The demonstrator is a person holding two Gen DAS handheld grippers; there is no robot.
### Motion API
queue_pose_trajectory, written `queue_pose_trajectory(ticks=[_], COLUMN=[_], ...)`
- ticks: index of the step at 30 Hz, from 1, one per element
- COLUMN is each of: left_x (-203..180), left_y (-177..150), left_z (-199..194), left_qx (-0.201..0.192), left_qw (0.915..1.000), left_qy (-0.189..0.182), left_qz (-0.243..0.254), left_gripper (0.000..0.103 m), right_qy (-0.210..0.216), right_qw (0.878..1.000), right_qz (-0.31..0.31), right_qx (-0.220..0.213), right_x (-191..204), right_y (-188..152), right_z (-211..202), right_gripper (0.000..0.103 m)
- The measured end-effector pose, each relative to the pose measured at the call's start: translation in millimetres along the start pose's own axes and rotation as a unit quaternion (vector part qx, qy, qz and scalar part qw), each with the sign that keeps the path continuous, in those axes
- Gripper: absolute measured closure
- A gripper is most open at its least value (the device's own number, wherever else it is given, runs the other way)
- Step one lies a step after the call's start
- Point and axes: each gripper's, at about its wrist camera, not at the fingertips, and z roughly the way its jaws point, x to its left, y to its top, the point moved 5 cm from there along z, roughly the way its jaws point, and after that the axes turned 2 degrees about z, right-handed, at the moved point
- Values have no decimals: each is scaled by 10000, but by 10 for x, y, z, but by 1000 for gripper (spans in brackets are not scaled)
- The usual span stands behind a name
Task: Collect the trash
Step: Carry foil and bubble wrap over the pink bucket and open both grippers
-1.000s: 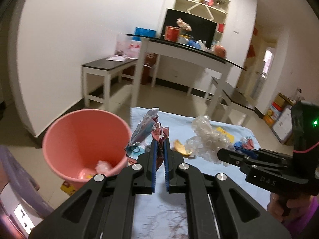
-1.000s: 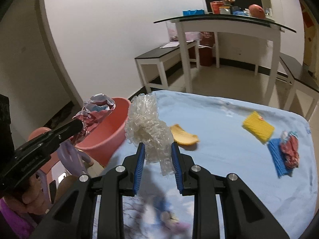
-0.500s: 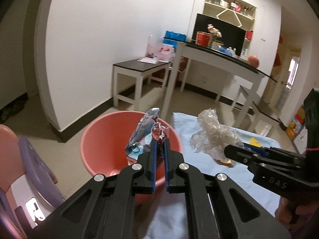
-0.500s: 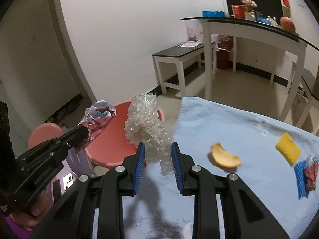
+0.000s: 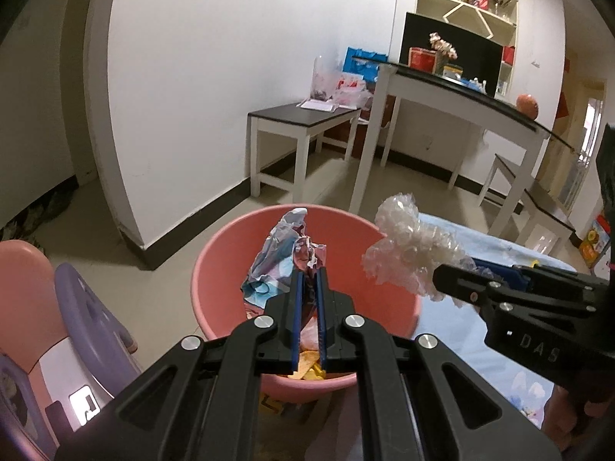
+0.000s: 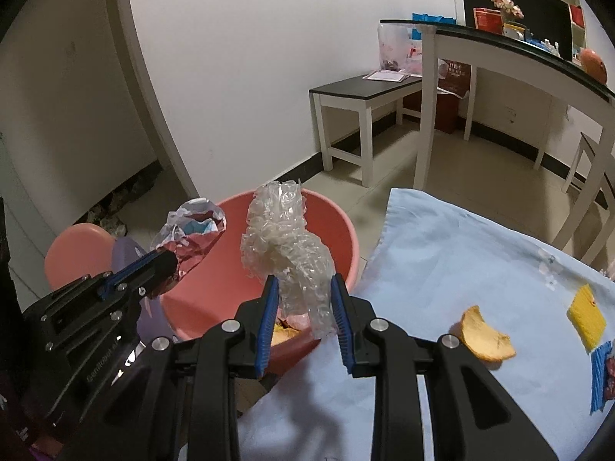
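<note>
My left gripper (image 5: 309, 272) is shut on a crumpled foil snack wrapper (image 5: 282, 253), held over the mouth of the pink bucket (image 5: 226, 253). From the right wrist view the same wrapper (image 6: 192, 238) hangs above the bucket (image 6: 338, 226) at its left side. My right gripper (image 6: 303, 284) is shut on a wad of clear crinkled plastic (image 6: 286, 242), which sits above the bucket's near rim by the table edge. That wad (image 5: 407, 253) shows right of the bucket in the left wrist view. Some trash lies at the bucket's bottom.
A light blue cloth covers the table (image 6: 442, 269), with an orange peel (image 6: 484, 336), a yellow piece (image 6: 586, 317) and a blue-and-red scrap (image 6: 601, 372) on it. A pink and purple child's chair (image 5: 46, 307) stands left of the bucket. White benches and a high table stand behind.
Both grippers have swung left from over the table toward the bucket, each keeping its load. The wrapper now hangs over the bucket's mouth and the plastic wad has reached its rim.
</note>
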Motion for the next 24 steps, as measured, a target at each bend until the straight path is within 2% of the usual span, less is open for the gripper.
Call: queue_pose_trajectory(ticks=[15,18,19,24], left_x=[168,154,142,145], left_y=[-55,-50,-52,-56], left_z=[326,365,372,418], left_qx=[252,308,324,378], left_qw=[9996,9995,9994,9992], left_qy=[56,13,23,23], left_qz=[-79,-91,-76,-114], left_gripper=[96,86,81,79], right_qy=[153,222,236,284], right_qw=[9994,9994,9994,9994], right_qz=[156,178,187,168], right_qx=[261,211,179,75], right_x=[-63,-79,-85,-130], right_y=[66,99,112,129], right_z=[505,551,548,506], right_gripper=[73,67,62,53])
